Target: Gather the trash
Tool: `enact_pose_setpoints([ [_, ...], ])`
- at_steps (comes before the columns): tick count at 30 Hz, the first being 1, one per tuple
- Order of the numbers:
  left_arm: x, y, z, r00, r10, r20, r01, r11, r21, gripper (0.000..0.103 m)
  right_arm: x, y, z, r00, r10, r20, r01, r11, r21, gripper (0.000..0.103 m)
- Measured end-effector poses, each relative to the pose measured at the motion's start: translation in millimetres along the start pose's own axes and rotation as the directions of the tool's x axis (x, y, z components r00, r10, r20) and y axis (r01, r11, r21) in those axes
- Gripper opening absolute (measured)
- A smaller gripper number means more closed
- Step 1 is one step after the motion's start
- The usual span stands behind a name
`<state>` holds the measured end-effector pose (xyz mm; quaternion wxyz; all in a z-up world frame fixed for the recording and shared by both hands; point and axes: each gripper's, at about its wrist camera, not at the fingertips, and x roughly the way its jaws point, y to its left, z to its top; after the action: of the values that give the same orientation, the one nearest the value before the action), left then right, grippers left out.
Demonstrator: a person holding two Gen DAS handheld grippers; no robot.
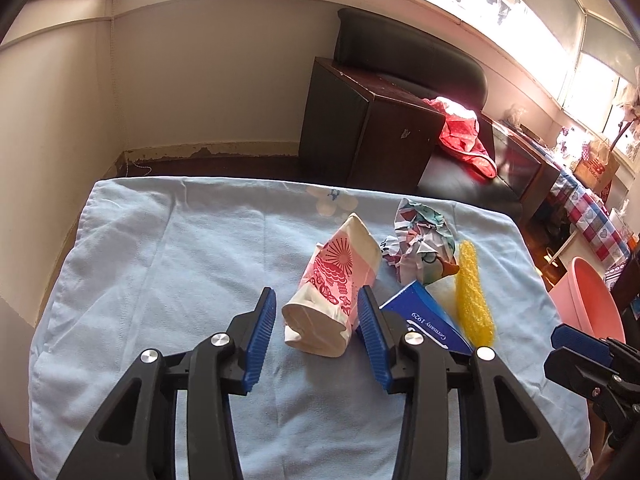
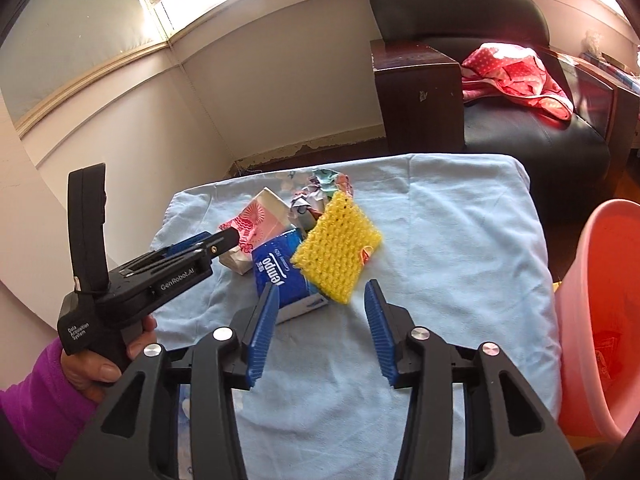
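Note:
A crushed pink-and-cream paper carton lies on the light blue cloth. My left gripper is open, its fingers on either side of the carton's near end. Beside the carton lie a blue tissue pack, a yellow foam net and a crumpled printed paper. In the right wrist view my right gripper is open and empty, just short of the tissue pack and the yellow net. The carton, the left gripper and the pink bin also show there.
The pink bin stands off the table's right side. A dark armchair with a red cloth stands behind the table. A wall corner lies to the left.

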<state>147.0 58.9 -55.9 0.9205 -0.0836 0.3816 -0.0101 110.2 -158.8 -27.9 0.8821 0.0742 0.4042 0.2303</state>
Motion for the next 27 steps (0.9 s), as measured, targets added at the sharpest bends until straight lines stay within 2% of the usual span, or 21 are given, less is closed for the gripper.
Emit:
enact_pose_setpoints([
  [1,2,1,0,1.0,0.0,-0.002,0.0,1.0,-0.002,0.03,4,3,2,1.0,0.005,-0.003,-0.005,1.0,-0.007,0.046],
  [7,-5,6,-4,1.0,-0.008,0.018,0.009,1.0,-0.021,0.027,27,12,12,1.0,-0.008,-0.006,0.008,1.0,-0.019,0.046],
  [21,-31,13,-12,0.999,-0.015,0.034,0.018,0.997,-0.07,0.027,57,4,16,0.998,-0.043,-0.048,0.043,0.999,0.001,0.045],
  [23,-36,13,-13,0.999,-0.015,0.038,0.018,0.997,-0.07,0.027,57,1,13,0.997,-0.053,-0.061,0.053,0.999,0.002,0.031],
  [27,-47,11,-14,0.999,-0.022,0.05,0.025,0.997,-0.071,0.027,51,-8,8,0.995,-0.062,-0.076,0.063,0.998,0.009,0.016],
])
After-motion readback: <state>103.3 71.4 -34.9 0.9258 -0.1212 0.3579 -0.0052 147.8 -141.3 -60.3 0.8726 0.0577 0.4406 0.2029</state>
